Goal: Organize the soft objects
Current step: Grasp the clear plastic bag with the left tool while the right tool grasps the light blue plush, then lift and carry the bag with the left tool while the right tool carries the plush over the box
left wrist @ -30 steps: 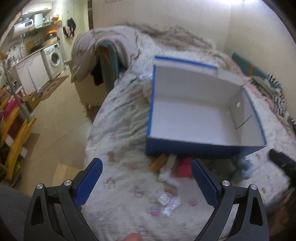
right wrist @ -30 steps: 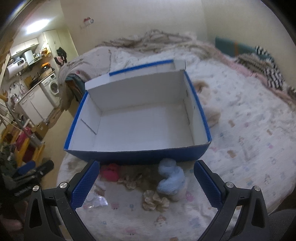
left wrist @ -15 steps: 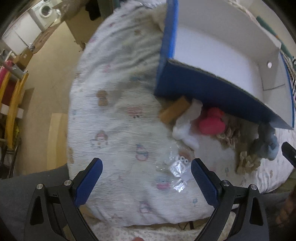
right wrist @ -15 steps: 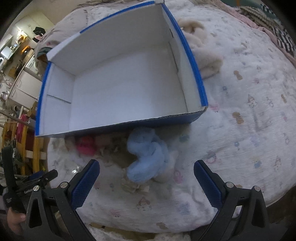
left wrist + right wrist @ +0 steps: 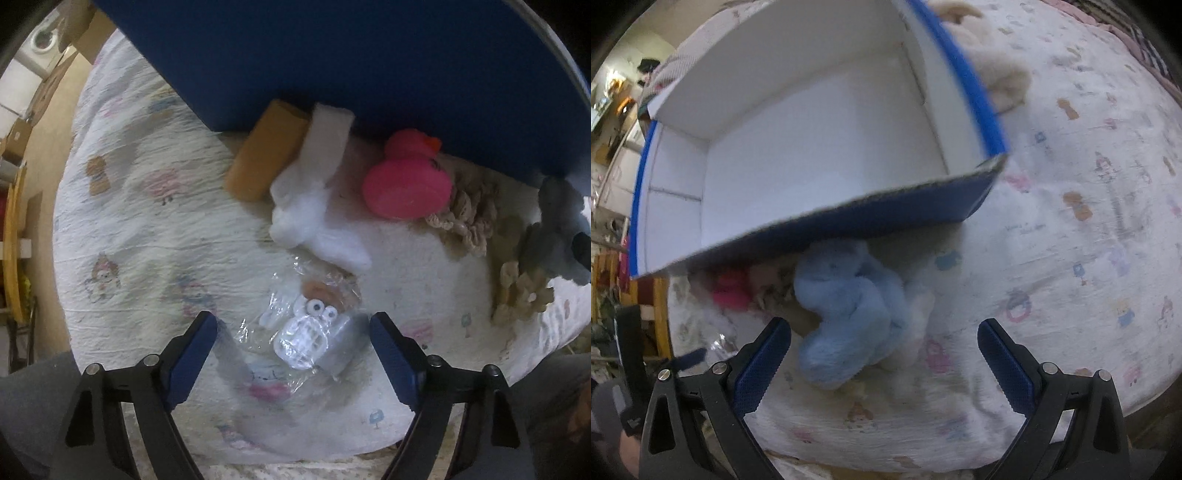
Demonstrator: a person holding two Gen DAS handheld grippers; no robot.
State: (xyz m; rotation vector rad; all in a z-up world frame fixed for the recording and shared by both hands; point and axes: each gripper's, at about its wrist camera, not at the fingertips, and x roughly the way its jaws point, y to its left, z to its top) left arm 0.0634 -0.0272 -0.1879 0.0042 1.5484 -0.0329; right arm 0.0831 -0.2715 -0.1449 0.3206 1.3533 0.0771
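I hold my left gripper (image 5: 291, 341) pointing down over the clear plastic packet (image 5: 306, 328) low in the frame; its jaws have just been closing, astride the packet without pressing it. My right gripper (image 5: 884, 354) stands wide around the blue plush (image 5: 846, 314), which lies against the empty blue box (image 5: 960, 74), handy for dropping in.

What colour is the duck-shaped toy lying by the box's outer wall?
The duck-shaped soft toy is bright pink with an orange beak, clearest in the left wrist view.
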